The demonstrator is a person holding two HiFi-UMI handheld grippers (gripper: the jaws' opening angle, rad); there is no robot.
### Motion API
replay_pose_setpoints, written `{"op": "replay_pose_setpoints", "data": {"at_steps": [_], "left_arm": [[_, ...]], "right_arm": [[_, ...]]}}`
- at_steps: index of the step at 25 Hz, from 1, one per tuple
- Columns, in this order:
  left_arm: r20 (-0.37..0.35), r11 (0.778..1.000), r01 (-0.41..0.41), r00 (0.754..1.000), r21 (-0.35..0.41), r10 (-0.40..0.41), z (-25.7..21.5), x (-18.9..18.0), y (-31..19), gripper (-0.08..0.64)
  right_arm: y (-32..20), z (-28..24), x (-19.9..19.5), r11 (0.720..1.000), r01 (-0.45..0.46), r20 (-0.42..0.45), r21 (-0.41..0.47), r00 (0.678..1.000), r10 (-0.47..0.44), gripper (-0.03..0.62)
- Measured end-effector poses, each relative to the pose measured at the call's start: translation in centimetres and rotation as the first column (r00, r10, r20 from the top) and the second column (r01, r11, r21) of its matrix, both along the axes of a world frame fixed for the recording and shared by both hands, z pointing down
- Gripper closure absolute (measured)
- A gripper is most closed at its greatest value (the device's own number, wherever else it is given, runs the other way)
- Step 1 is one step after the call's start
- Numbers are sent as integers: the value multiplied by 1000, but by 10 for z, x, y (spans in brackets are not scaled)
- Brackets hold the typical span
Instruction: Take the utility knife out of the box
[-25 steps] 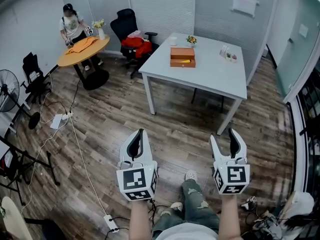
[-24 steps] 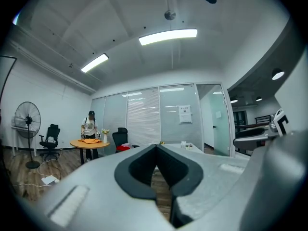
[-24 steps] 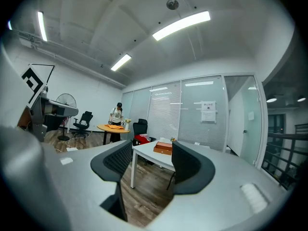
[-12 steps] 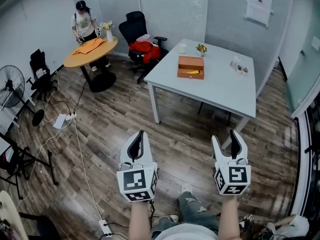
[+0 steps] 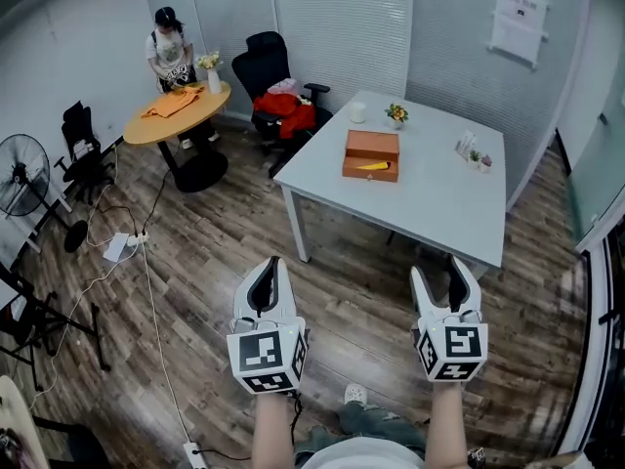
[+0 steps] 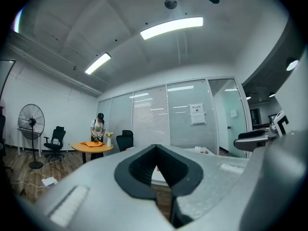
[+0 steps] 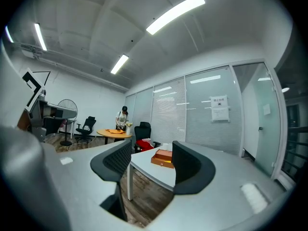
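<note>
An open orange-brown box (image 5: 371, 152) lies on the white table (image 5: 430, 198) across the room. A yellow utility knife (image 5: 372, 166) lies inside it at the near side. Both grippers hover over the wooden floor, well short of the table. My left gripper (image 5: 270, 267) is shut and holds nothing; its pads meet in the left gripper view (image 6: 155, 150). My right gripper (image 5: 441, 274) is open and empty. In the right gripper view the box (image 7: 162, 158) shows between the spread fingers of the right gripper (image 7: 151, 161).
A cup (image 5: 358, 112), a small plant (image 5: 395, 115) and small items (image 5: 472, 150) stand on the table. A black chair (image 5: 278, 91) with red cloth is left of it. Beyond are a round wooden table (image 5: 176, 110), a person (image 5: 171, 52), a fan (image 5: 20, 174) and floor cables (image 5: 127, 247).
The head view has shifted toward the white table, so the table and box sit lower and nearer in the frame. Both grippers keep their pose and jaw state.
</note>
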State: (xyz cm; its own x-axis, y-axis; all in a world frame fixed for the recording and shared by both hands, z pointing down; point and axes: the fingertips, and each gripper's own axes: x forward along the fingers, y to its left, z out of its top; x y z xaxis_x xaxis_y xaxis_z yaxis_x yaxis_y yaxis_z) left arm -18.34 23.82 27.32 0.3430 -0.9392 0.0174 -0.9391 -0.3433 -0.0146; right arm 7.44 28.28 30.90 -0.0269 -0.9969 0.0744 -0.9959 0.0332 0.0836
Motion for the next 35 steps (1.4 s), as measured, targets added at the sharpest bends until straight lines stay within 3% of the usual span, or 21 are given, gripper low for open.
{"op": "replay_pose_setpoints", "data": {"at_steps": [12, 24, 35], "left_arm": [[-6, 1000, -2, 1000, -16, 2, 6, 55, -66, 560], [-3, 999, -2, 1000, -52, 2, 24, 66, -118, 560], [-17, 996, -52, 999, -68, 51, 35, 85, -221, 560]], "right_arm": [[-74, 0, 49, 1000, 15, 9, 5, 1000, -15, 302], [-125, 22, 60, 999, 18, 17, -34, 1000, -18, 302], [-220, 27, 73, 999, -21, 9, -39, 1000, 21, 302]]}}
